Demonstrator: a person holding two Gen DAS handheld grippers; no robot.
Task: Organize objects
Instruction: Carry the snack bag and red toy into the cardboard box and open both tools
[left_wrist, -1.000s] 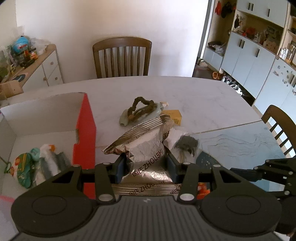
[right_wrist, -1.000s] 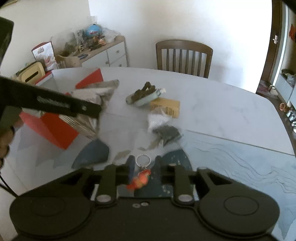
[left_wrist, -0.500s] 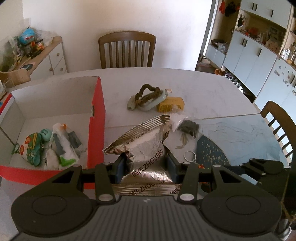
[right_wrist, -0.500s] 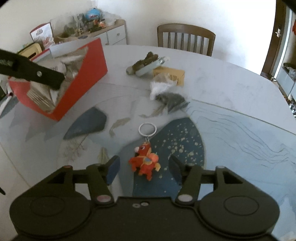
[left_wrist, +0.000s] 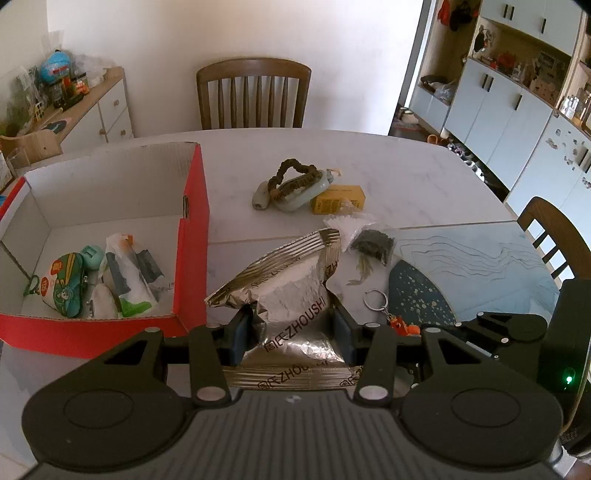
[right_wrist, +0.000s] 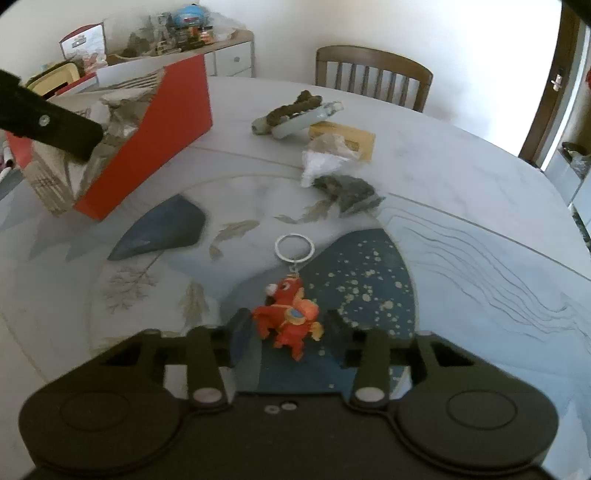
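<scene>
Right tool (right_wrist: 286, 332) closing around the red keychain toy (right_wrist: 290, 319), its ring (right_wrist: 294, 247) pointing away; pads not yet touching.

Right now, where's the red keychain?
In the right wrist view the keychain lies on the table's blue patch, between the closing right claw's fingers, ring pointing away toward the dark packet.

The matte black plastic left gripper (left_wrist: 291, 328) is showing blue finger pads (left_wrist: 240, 334), silver screws and round discs.
</scene>
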